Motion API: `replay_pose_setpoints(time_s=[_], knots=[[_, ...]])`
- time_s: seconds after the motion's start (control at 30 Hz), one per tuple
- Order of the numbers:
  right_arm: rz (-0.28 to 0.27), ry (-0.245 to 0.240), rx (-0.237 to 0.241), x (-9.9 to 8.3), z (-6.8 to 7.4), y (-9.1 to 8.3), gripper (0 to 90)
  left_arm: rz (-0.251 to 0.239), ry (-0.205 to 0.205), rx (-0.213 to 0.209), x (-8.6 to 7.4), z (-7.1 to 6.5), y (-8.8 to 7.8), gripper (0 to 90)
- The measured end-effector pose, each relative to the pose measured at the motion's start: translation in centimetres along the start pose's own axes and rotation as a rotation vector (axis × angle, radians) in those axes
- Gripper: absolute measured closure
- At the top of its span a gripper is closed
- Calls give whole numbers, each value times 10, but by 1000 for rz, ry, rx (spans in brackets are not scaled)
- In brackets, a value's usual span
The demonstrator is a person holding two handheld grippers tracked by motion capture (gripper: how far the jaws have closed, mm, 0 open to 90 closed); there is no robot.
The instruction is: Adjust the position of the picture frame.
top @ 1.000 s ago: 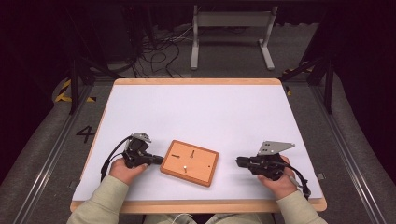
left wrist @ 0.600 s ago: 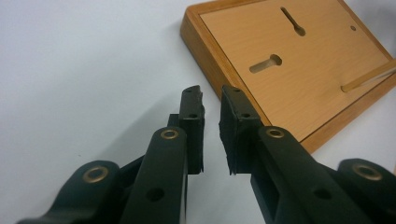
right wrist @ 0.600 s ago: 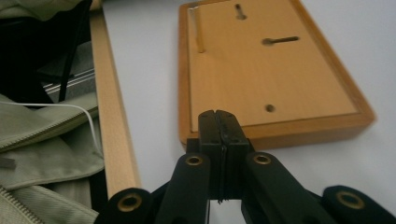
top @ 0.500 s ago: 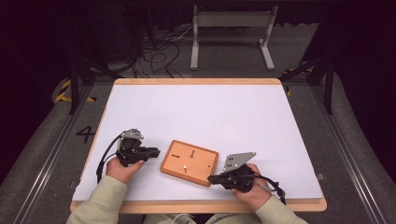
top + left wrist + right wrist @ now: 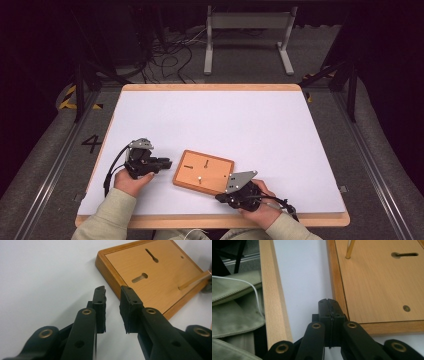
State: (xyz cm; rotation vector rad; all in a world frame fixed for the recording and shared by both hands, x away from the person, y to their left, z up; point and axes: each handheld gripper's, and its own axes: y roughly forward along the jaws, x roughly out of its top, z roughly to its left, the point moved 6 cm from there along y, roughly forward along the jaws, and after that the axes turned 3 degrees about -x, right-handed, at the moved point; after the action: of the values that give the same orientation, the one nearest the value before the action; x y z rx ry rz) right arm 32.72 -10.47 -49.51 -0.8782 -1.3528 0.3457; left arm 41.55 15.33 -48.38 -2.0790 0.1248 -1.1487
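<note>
A flat wooden board (image 5: 212, 172) with two keyhole slots and a thin upright peg (image 5: 199, 178) lies near the table's front edge. My left gripper (image 5: 167, 163) lies on the table just left of the board, pointing at its left edge. In the left gripper view its jaws (image 5: 113, 296) have just been opening and stand apart with nothing between them, short of the board (image 5: 160, 282). My right gripper (image 5: 220, 198) sits at the board's near right corner. In the right gripper view it (image 5: 329, 302) is shut and holds nothing, beside the board's edge (image 5: 338, 290).
The white table top (image 5: 225, 120) is framed by a wooden rim (image 5: 272, 290) close to the right gripper's left. A green sleeve (image 5: 234, 312) and a white cable lie below that rim. A metal stand (image 5: 247, 35) and cables sit on the floor behind.
My right gripper has moved left and nearer to the front edge, up to the board's near corner. The left hand has stayed about where it was.
</note>
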Motion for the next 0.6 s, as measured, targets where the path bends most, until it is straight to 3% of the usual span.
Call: replay_pose_setpoints(time_s=[0.33,0.6], knots=[[-11,9,-88,-2,-19,0,900,7,0,0,0,-1,1,748],[-21,52,-140,-5,-32,-2,900,0,7,3,0,-3,0,748]])
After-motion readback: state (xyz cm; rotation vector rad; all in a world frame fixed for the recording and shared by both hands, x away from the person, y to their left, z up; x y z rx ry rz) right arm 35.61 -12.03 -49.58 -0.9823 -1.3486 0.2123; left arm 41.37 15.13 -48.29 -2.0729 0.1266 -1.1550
